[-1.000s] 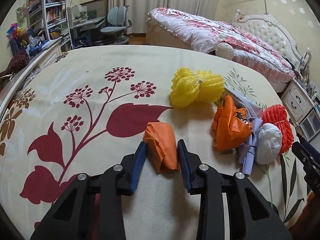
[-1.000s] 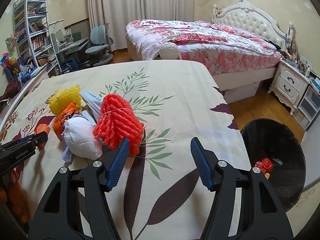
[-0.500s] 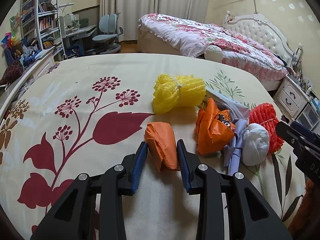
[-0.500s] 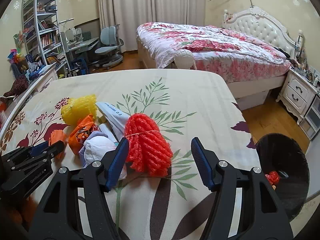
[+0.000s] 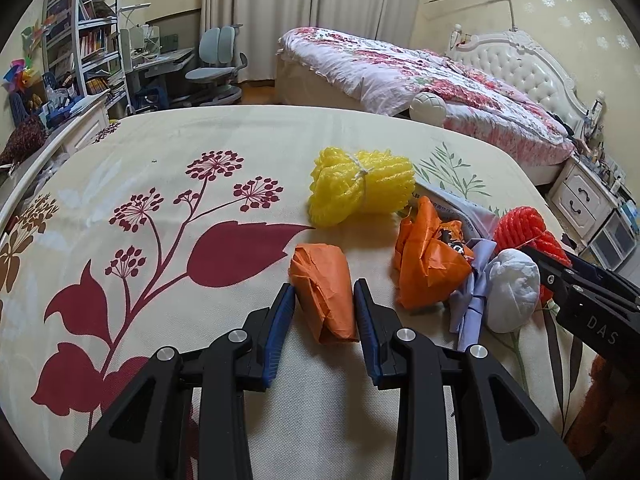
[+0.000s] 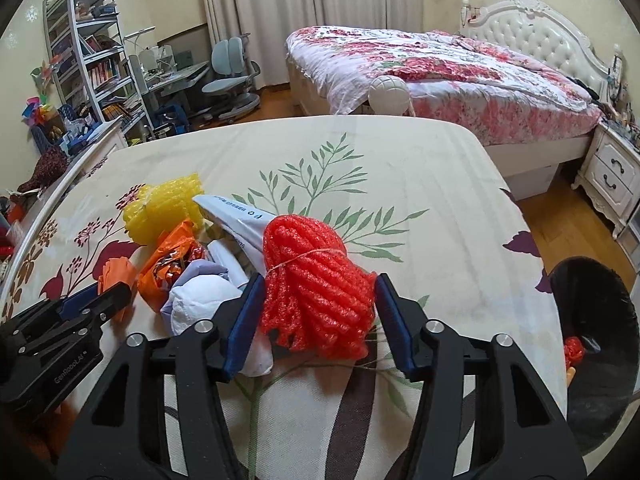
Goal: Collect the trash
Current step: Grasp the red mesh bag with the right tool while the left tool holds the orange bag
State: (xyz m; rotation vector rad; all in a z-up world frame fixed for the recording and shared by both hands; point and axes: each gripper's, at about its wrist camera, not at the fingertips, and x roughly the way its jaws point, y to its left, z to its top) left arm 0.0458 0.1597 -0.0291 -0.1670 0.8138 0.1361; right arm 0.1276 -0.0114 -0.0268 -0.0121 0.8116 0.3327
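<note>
Ideally, the left tool (image 5: 324, 302), spread around the orange wad (image 5: 324, 292), and the right tool (image 6: 316, 300), spread around the red foam bundle (image 6: 316, 280), squeeze centrally before lifting off the table (image 6: 420, 184).

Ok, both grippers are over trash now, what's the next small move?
Probably close both. The left gripper straddles the orange wad, the right gripper the red foam bundle, jaws open on both, so nothing is held yet.
</note>
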